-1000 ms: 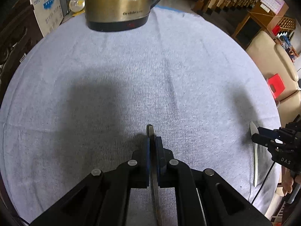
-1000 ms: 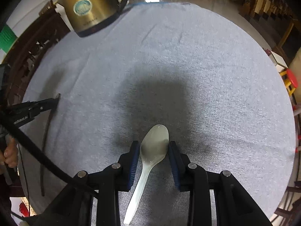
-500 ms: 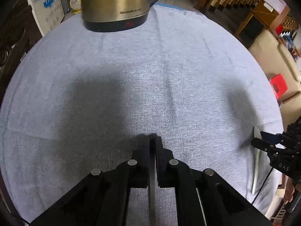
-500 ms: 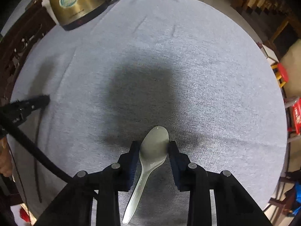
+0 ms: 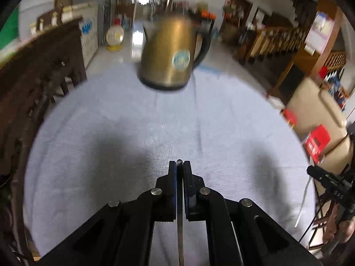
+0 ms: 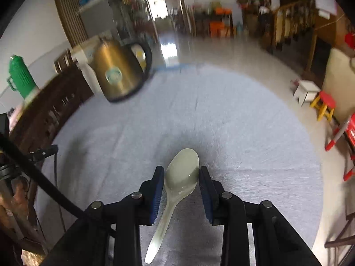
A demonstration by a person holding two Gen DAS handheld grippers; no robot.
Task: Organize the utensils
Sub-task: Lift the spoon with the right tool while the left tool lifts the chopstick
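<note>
- Grey ribbed cloth covers the round surface (image 6: pixel 244 115), with a brass-coloured kettle (image 5: pixel 170 55) at its far edge.
- Nearer than the kettle, the left gripper (image 5: pixel 179 166) is clamped on a thin, flat metal utensil (image 5: pixel 180 232).
- Right gripper (image 6: pixel 182 177), jaws narrow, pinches the smooth, pale spoon (image 6: pixel 180 175) by its oval bowl, above the cloth.

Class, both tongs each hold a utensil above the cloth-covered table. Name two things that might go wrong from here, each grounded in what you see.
1. The right tongs pinch the pale spoon only at the rim of its bowl, the handle hanging free below; it might pivot or slip out.
2. The left tongs clamp a thin flat utensil edge-on; it could slide through the pads onto the grey cloth.
</note>
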